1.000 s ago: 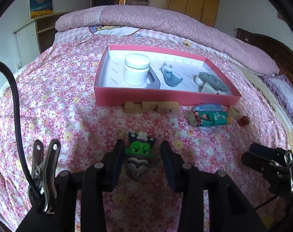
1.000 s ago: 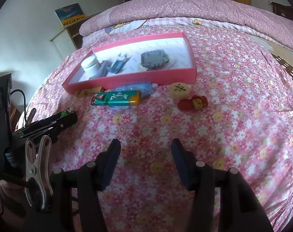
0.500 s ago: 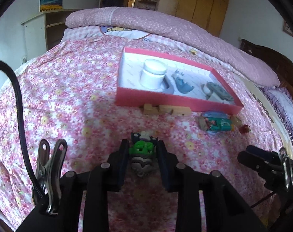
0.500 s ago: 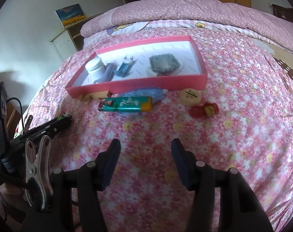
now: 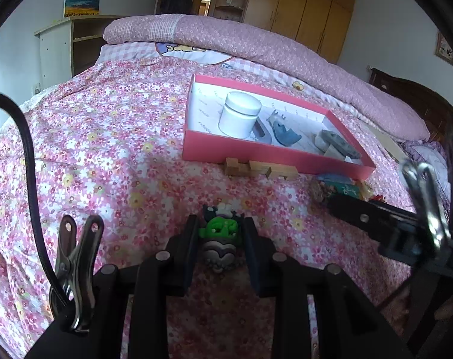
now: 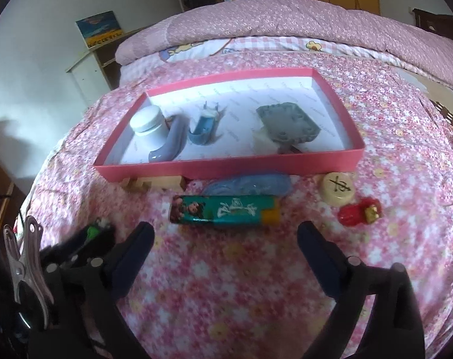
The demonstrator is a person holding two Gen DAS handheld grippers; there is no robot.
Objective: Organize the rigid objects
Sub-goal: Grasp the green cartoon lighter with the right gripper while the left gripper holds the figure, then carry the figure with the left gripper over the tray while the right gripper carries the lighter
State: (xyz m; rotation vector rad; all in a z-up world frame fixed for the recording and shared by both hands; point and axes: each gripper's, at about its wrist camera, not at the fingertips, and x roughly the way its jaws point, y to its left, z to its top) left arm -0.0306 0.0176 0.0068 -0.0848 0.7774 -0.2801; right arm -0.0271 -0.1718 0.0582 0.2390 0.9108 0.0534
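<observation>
- Left gripper (image 5: 220, 239), clamped on the green-and-grey toy (image 5: 219, 243) at six o'clock in its view, pinched at the flanks, presumably for a lift toward the pink box (image 5: 256, 151) at one o'clock.
- Right gripper (image 6: 226, 239), just sprung wide apart and holding nothing, aimed at the teal case (image 6: 226, 214) at twelve o'clock, likely the next pick.
- Round token (image 6: 336, 188) and red toy (image 6: 359, 215) at two o'clock, outside the box.

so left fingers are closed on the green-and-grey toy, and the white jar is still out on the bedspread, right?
Not quite. The left gripper does grip the green-and-grey toy, but the white jar stands inside the pink box, at its left end. The left wrist view shows it.
</observation>
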